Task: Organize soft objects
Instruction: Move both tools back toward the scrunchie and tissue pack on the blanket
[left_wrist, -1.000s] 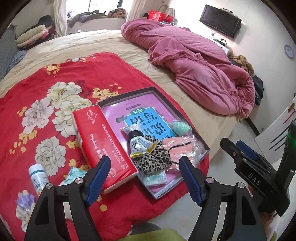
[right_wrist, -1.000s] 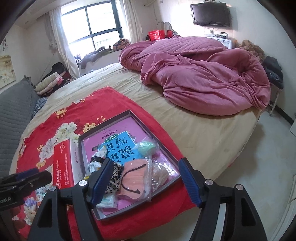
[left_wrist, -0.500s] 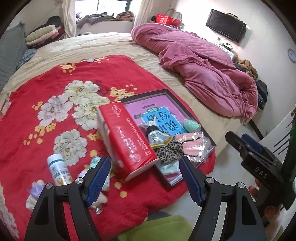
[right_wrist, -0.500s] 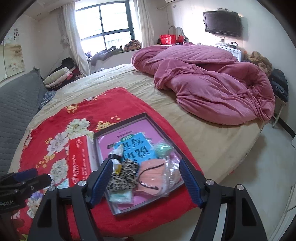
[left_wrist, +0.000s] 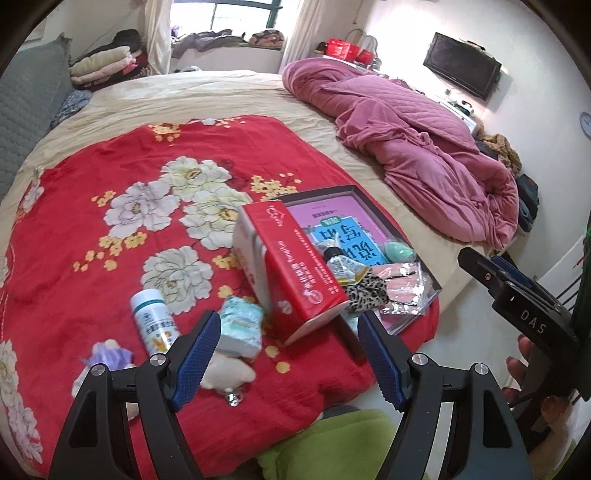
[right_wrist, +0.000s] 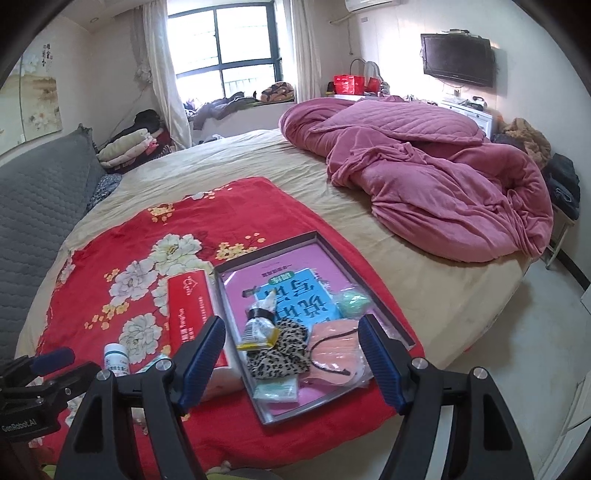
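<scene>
Both claws gape wide and empty — left gripper (left_wrist: 290, 354) low-centre above the tissue pack (left_wrist: 240, 326), right gripper (right_wrist: 291, 356) over the leopard scrunchie (right_wrist: 280, 350) in the tray (right_wrist: 364, 273). Bare red blanket (left_wrist: 110, 166) spreads upper left.

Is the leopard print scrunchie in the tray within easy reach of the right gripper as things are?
Probably yes: the right gripper is open and empty, the leopard scrunchie lies just ahead, though a small tube rests on it.

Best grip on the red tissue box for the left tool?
Grip the tissue box across its narrow width near the close end, from above. It is long and leans on the tray rim, so the long sides are exposed; the open left tool spans it.
</scene>
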